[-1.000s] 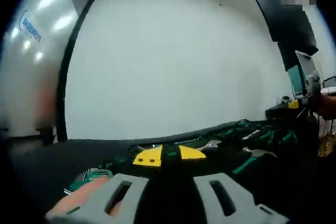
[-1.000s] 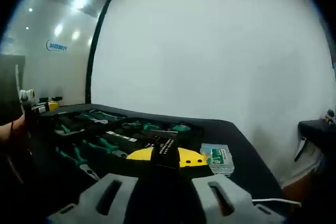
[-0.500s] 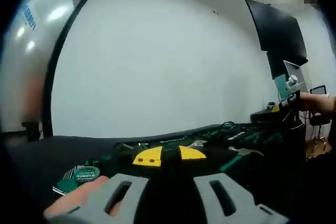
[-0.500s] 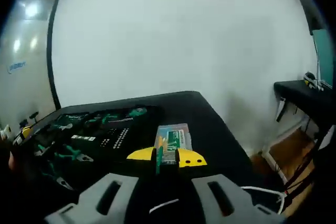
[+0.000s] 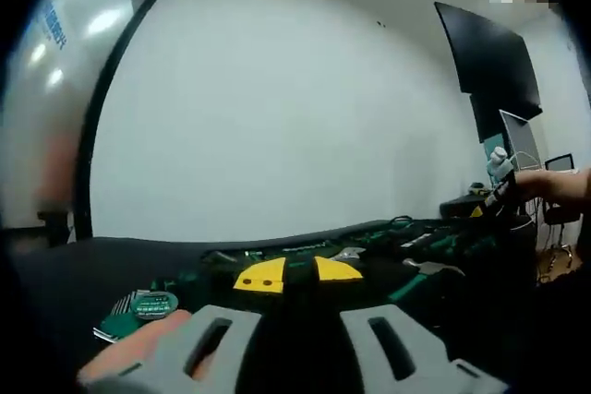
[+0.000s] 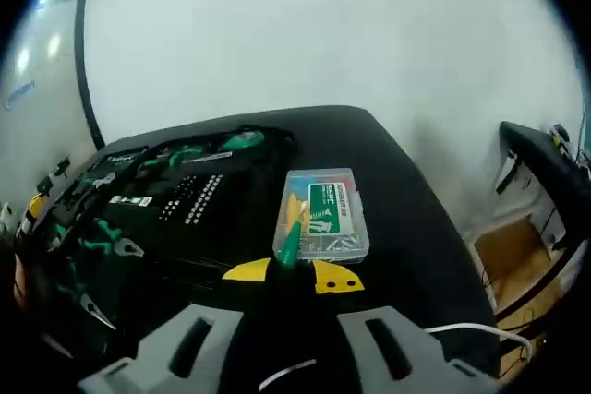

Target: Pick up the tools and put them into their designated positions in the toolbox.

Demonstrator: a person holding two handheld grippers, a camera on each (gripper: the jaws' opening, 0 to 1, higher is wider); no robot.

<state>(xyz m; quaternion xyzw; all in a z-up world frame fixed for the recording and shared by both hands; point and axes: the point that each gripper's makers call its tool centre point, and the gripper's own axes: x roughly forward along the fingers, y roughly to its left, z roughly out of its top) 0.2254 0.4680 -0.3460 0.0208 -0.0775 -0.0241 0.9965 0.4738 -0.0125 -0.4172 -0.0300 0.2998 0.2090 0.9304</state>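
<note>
The open black toolbox with green-handled tools [image 6: 138, 219] fills the left and middle of the right gripper view, lying on a black table [image 6: 406, 200]; its rows of pliers and bits sit in moulded recesses. Just right of it, at centre frame, lies a clear plastic box with a green label [image 6: 323, 214], apart from the toolbox rim. The right gripper [image 6: 291, 274] has its yellow-tipped jaws drawn close on a slim green-handled tool [image 6: 290, 244], whose tip rises over the near edge of the plastic box.

In the left gripper view the toolbox [image 5: 406, 246] runs across the middle right, and a small green-labelled packet [image 5: 138, 306] rests at lower left. The left gripper [image 5: 297, 274] hovers low above the table, jaws nearly together, and whether anything sits between them cannot be told.

To do this step well, the right gripper probably should carry the slim tool leftward to the toolbox, find the vacant recess that matches its shape, line the handle up with that slot, and lower it flat before letting go. Keeping the grip firm matters, since a thin handle may swivel between the jaws.
</note>
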